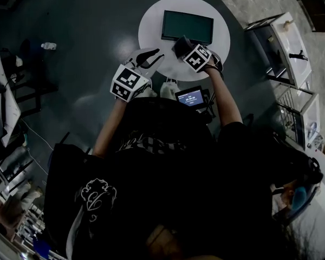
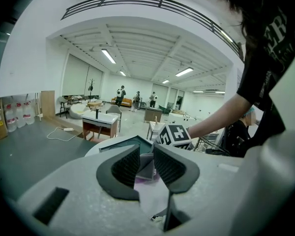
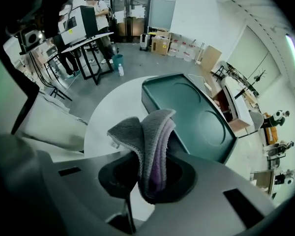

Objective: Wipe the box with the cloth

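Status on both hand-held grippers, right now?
Left hand-held gripper: open, jaws apart, gripping nothing.
Right hand-held gripper: shut on the cloth.

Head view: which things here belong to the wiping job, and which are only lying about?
For the job:
- cloth, clamped in the right gripper
- green box on the round table

Lying about:
- small screen
- pale object on the floor

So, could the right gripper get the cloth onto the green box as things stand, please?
Probably yes. The right gripper is shut on the grey cloth right by the near edge of the green box, and nothing lies between them. The left gripper, jaws apart, stands off to the side.
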A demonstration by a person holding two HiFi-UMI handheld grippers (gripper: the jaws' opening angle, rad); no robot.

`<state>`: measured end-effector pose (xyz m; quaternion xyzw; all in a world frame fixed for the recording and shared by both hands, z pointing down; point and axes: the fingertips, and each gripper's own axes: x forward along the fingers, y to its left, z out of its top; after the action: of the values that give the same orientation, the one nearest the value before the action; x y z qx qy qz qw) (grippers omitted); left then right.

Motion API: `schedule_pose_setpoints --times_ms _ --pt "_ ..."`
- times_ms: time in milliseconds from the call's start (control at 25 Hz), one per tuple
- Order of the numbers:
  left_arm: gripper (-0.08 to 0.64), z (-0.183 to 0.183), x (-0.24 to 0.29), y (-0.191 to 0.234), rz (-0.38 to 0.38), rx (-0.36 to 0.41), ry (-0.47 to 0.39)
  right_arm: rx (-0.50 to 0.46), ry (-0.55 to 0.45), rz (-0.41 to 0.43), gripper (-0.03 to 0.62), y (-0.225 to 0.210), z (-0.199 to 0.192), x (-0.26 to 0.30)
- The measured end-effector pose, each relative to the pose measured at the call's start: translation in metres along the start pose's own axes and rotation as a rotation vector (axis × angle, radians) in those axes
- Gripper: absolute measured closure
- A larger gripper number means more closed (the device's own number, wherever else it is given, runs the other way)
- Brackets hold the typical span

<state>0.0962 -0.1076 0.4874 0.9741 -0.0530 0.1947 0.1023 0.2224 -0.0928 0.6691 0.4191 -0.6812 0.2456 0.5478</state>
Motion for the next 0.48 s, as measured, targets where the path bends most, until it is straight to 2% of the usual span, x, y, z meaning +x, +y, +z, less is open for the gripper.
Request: schedule_pose_setpoints --times_ms 480 --pt "0.477 0.019 0.050 -0.033 -0.116 0.046 0.001 0.165 0.054 -0.059 0.537 -0.040 -0.086 -0.026"
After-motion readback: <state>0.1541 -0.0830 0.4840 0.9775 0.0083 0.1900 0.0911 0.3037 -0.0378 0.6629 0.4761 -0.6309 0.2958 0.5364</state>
